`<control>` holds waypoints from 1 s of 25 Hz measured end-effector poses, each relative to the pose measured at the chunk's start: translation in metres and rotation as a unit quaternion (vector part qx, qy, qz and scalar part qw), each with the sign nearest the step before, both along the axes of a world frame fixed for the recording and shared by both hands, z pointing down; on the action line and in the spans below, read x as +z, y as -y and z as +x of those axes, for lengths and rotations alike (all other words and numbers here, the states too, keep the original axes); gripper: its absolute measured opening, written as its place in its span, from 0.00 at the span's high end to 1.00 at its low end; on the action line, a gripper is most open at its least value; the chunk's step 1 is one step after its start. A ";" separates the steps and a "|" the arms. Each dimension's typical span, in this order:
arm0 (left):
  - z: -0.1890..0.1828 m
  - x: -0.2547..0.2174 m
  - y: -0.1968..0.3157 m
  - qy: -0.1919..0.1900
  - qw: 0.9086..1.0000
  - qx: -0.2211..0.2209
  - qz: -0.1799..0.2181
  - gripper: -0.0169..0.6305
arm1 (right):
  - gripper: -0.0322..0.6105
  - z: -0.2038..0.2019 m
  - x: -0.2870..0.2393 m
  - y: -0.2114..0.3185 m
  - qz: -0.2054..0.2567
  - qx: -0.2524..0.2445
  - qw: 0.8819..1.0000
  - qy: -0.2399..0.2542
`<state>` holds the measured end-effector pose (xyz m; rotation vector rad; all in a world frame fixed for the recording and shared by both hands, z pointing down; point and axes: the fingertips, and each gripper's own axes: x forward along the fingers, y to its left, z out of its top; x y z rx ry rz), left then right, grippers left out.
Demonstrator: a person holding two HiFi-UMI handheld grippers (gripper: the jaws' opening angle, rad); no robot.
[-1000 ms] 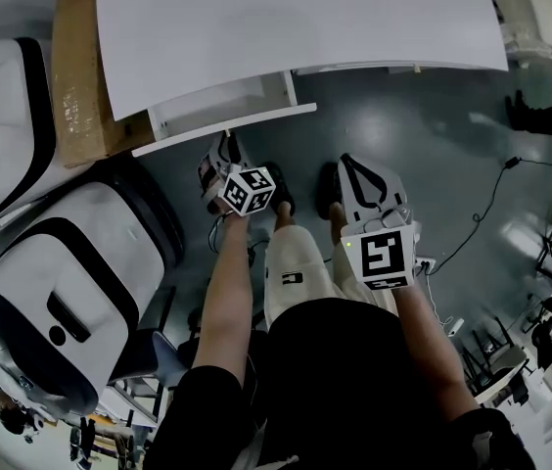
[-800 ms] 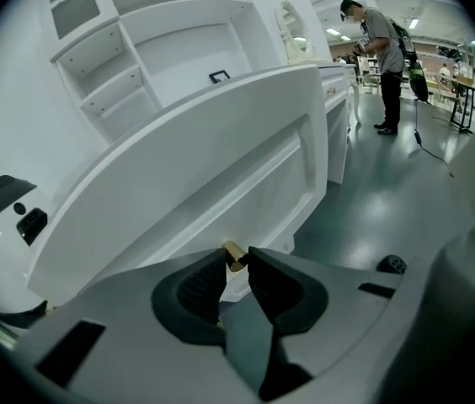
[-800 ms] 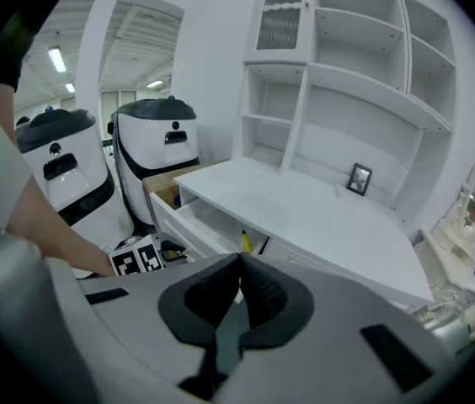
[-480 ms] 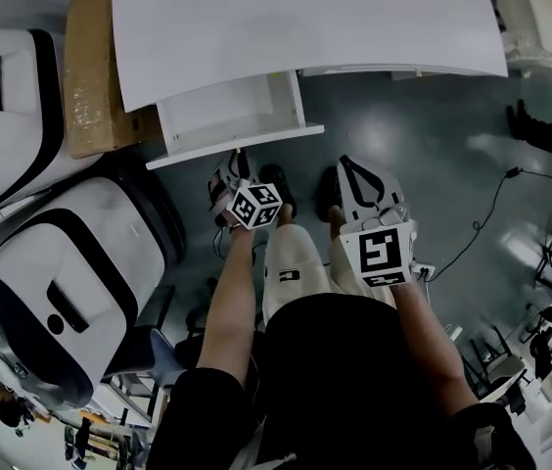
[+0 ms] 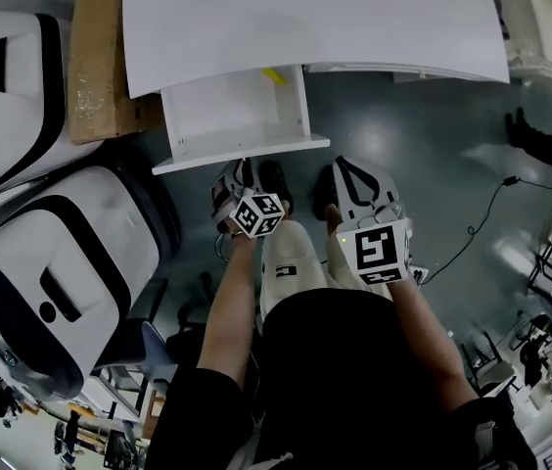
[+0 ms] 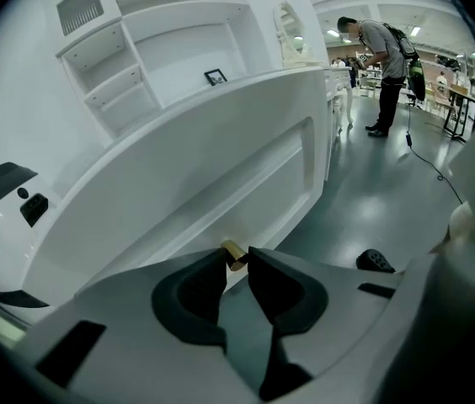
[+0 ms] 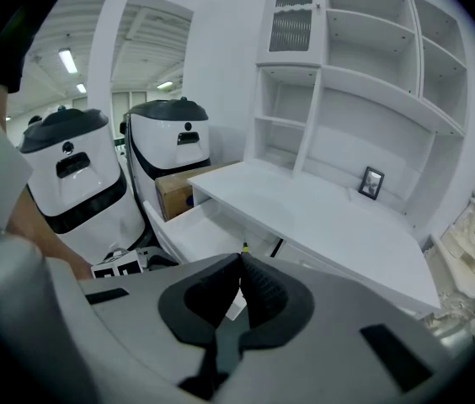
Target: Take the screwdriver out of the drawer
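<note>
So the left gripper (image 6: 236, 261) is clamped on the small round brass knob (image 6: 234, 254) at the front of the shallow white drawer (image 5: 227, 116). The knob sits right between the finger pads. The drawer looks most of the way out. The yellow-handled screwdriver (image 5: 274, 74) lies far ahead of those fingers and a bit to their right, in the back right corner, partly tucked under the lip of the broad white desk top (image 5: 305, 18).

My take on doing this bit well: pull straight back along the drawer's own line with no twisting, since that knob is tiny and would slip out of the pads easily. Go far enough that the handle clears the overhang.

The right gripper (image 7: 241, 263) has its fingers pressed together on nothing. It hangs just right of the left fingers, above bare grey floor (image 5: 423, 145).

Room-wise, the right fingers have open space ahead of them. The tight spots are the desk lip above the screwdriver and the drawer's right wall beside it. Left of the left fingers it's crowded, with a rounded white-and-black unit (image 5: 51, 262) and a brown cardboard box (image 5: 95, 57).
</note>
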<state>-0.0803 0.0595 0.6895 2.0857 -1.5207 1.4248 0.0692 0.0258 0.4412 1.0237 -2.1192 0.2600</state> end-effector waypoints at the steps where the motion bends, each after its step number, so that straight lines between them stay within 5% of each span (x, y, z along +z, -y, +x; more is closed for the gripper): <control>1: 0.000 0.000 -0.002 -0.001 1.000 -0.001 -0.001 0.83 | 0.92 -0.002 0.000 -0.001 -0.001 -0.002 1.000 0.001; 25: 0.005 -0.022 -0.028 -0.021 1.000 0.012 0.009 0.92 | 0.92 -0.008 -0.009 -0.012 0.006 -0.016 1.000 0.002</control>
